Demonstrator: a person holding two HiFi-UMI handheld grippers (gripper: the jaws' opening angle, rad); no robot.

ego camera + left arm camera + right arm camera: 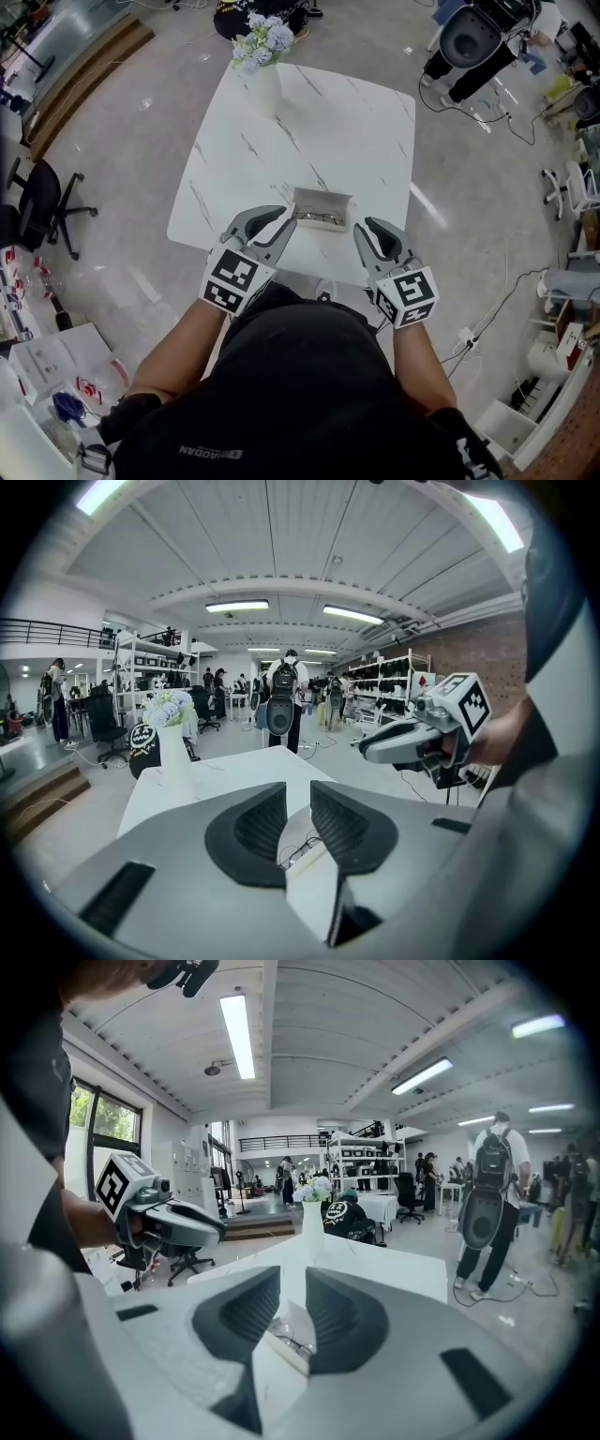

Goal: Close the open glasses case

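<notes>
My left tongs (279, 220) hover slightly apart and empty beside the case (322, 200). It lies open at the bench's (309, 122) near edge, glasses (323, 217) inside. My right tongs (367, 230), also apart and empty, flank it. Closing isn't begun, I judge.

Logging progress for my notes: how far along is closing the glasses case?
Done: nothing yet. The glasses case lies open near the front edge of the table, with the glasses showing inside. In hand: the left gripper and right gripper flank it, jaws slightly apart, holding nothing. Left: swing the case closed.
</notes>
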